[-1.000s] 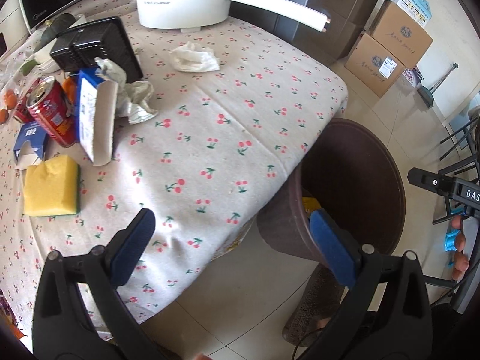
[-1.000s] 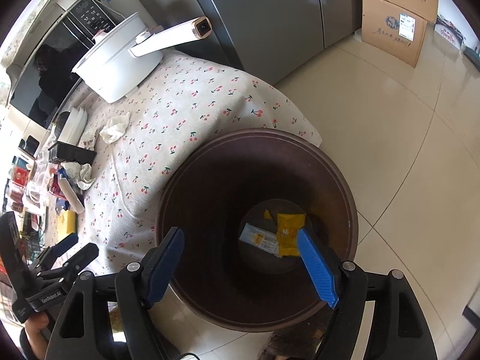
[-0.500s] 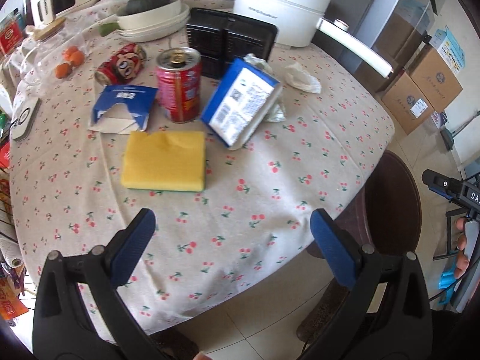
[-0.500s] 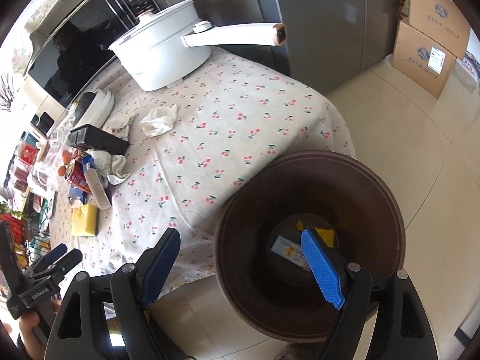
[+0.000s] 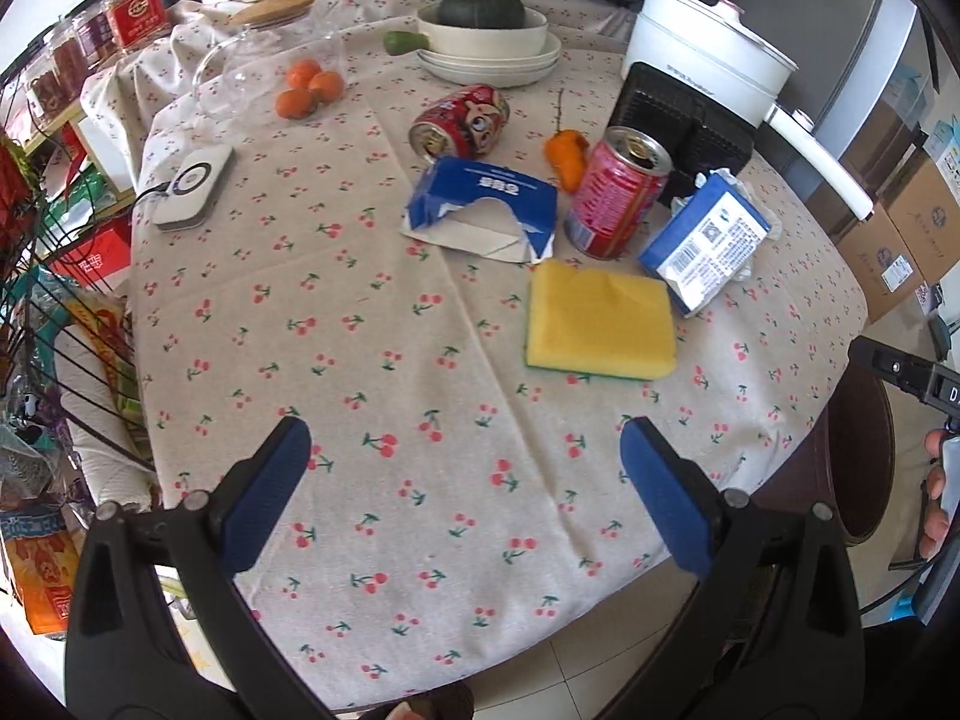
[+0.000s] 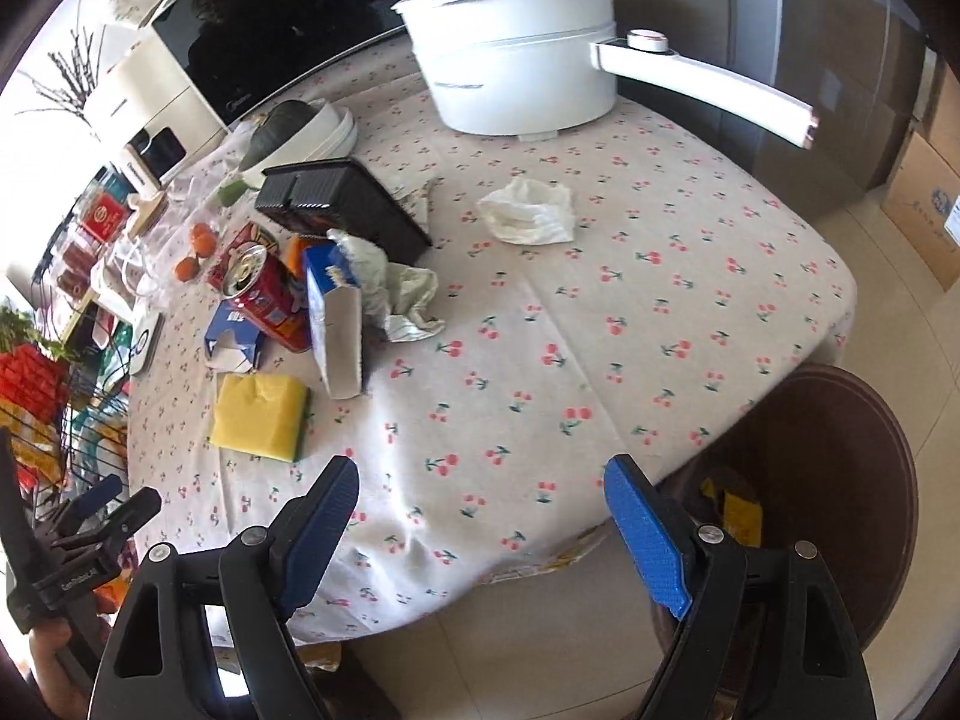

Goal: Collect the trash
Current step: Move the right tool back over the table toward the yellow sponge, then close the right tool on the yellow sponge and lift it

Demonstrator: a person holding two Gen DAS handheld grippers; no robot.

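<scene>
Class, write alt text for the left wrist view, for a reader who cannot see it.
An open, empty left gripper hangs over a cherry-print tablecloth. Beyond it lie a yellow sponge, a torn blue carton, an upright red can, a tipped red can and a blue-and-white box.

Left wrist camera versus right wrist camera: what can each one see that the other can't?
Only the left wrist view shows the red can lying on its side in full. Only the right wrist view shows the crumpled white tissue and the yellow wrapper in the brown bin. Both show the yellow sponge, the upright red can and the white pot.
</scene>
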